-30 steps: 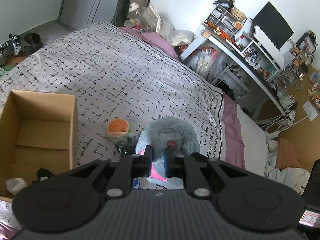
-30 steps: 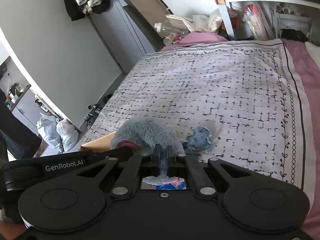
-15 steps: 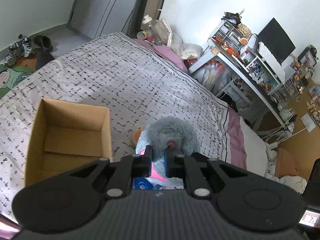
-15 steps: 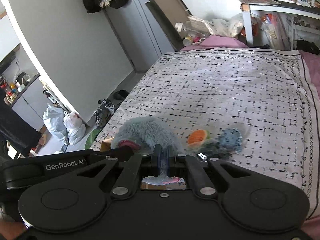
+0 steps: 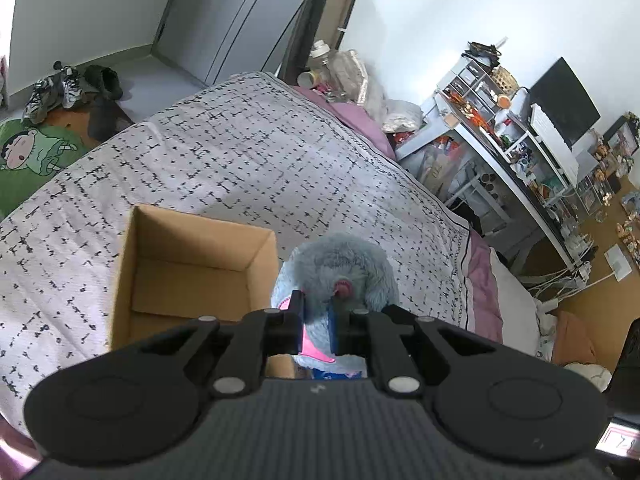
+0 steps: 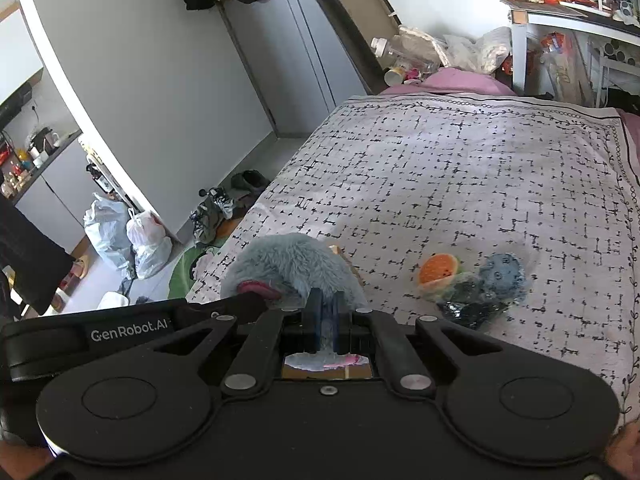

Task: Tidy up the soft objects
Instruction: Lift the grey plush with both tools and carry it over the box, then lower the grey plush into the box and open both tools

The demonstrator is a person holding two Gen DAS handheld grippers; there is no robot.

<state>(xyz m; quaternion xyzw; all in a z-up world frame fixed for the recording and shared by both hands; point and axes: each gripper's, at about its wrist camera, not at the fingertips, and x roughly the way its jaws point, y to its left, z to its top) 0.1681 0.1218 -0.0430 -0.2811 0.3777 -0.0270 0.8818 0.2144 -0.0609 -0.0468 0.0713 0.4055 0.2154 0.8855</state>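
Note:
A fluffy grey-blue plush toy (image 5: 344,264) with pink patches hangs between both grippers above the bed. My left gripper (image 5: 317,312) is shut on it from one side. My right gripper (image 6: 325,312) is shut on its fur; the plush also shows in the right wrist view (image 6: 288,268). An open cardboard box (image 5: 192,248) stands on the bed just left of the plush. An orange plush ball (image 6: 438,270) and a blue spotted plush (image 6: 502,276) lie together on the bedspread, to the right of my right gripper.
The bed has a white bedspread (image 5: 248,168) with black dashes. A cluttered desk (image 5: 516,152) with a monitor stands right of the bed. Shoes (image 5: 60,88) and a green mat lie on the floor at left. Bags (image 6: 128,240) sit by the wall.
Both grippers have carried the plush up and to the left toward the box. The box now sits closer beside the plush, and the orange and blue toys are left behind on the bed.

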